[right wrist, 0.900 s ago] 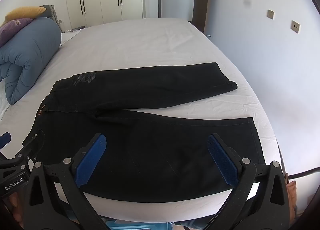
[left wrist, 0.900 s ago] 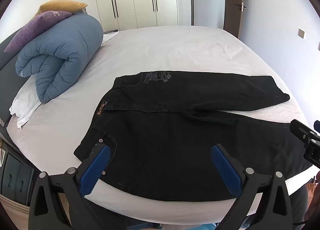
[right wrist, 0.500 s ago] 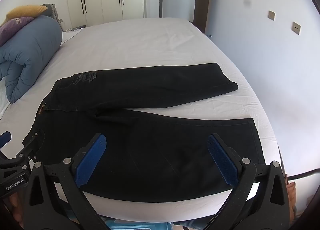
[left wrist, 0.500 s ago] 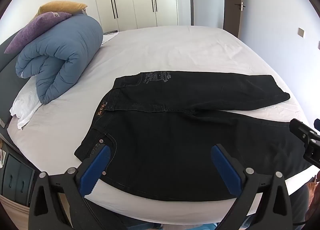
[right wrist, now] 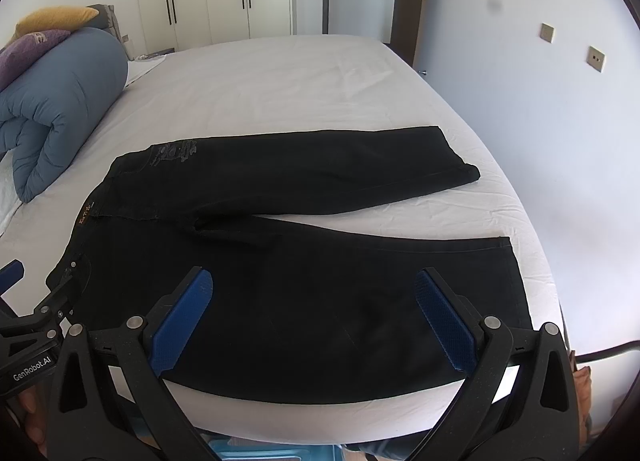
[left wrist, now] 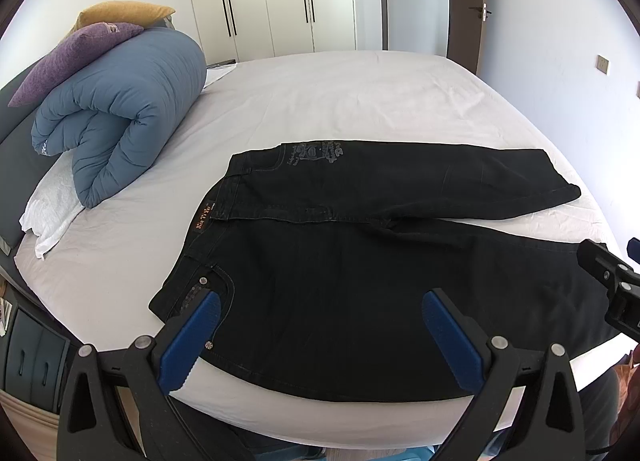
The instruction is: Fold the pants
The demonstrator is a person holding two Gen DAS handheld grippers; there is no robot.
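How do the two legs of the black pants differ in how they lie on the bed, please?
The far leg lies further up the bed, its hem angled; the near leg runs along the front edge. The far leg carries pale printing near the waist; the near leg shows a studded pocket. Both lie flat, black, spread in a V.

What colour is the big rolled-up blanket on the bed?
The rolled-up blanket is blue, best seen in the left wrist view.
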